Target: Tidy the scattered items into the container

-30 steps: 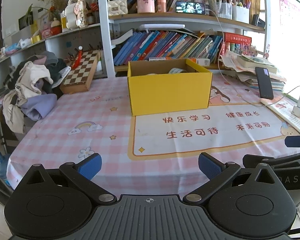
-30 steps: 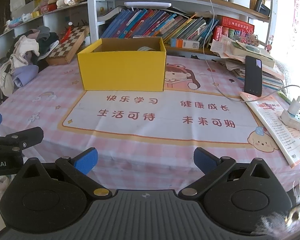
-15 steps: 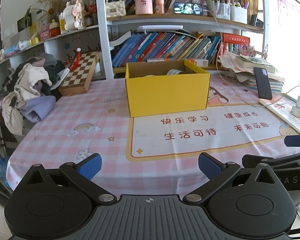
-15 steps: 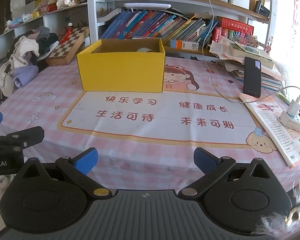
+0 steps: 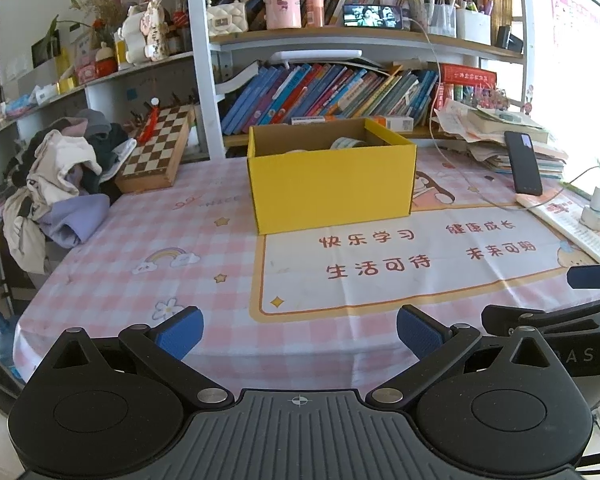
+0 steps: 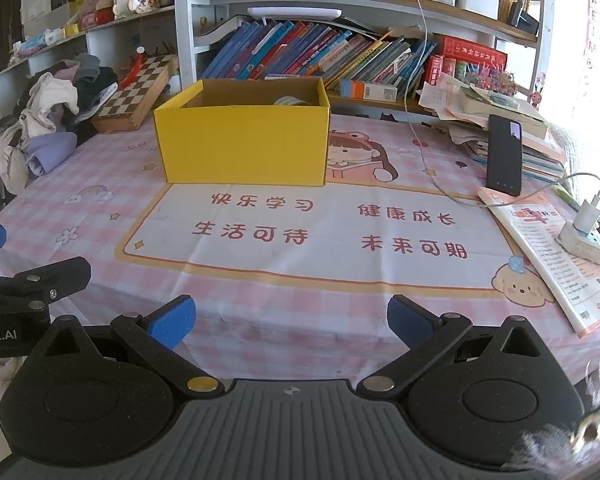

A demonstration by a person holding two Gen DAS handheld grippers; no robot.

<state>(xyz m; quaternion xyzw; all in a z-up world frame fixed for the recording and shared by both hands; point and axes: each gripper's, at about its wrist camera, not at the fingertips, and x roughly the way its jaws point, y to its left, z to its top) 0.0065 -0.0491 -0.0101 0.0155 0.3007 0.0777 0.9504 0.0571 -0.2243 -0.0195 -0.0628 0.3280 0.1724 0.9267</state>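
A yellow cardboard box (image 5: 332, 184) stands open at the far middle of the table; it also shows in the right wrist view (image 6: 242, 148). A roll of tape (image 5: 346, 143) and other items lie inside it, mostly hidden by the walls. My left gripper (image 5: 299, 330) is open and empty, held above the table's near edge. My right gripper (image 6: 290, 318) is open and empty, also above the near edge, to the right of the left one. Both are well short of the box.
A pink checked tablecloth (image 5: 160, 240) covers the table. A chessboard box (image 5: 156, 148) and a clothes pile (image 5: 60, 184) lie at the left. A black phone (image 6: 504, 156), stacked papers, a booklet (image 6: 552, 260) and a power strip (image 6: 592, 240) lie at the right. Bookshelves stand behind.
Both grippers have drawn back slightly from the table and stay open. The box looks a little farther off. Nothing was picked up or let go.
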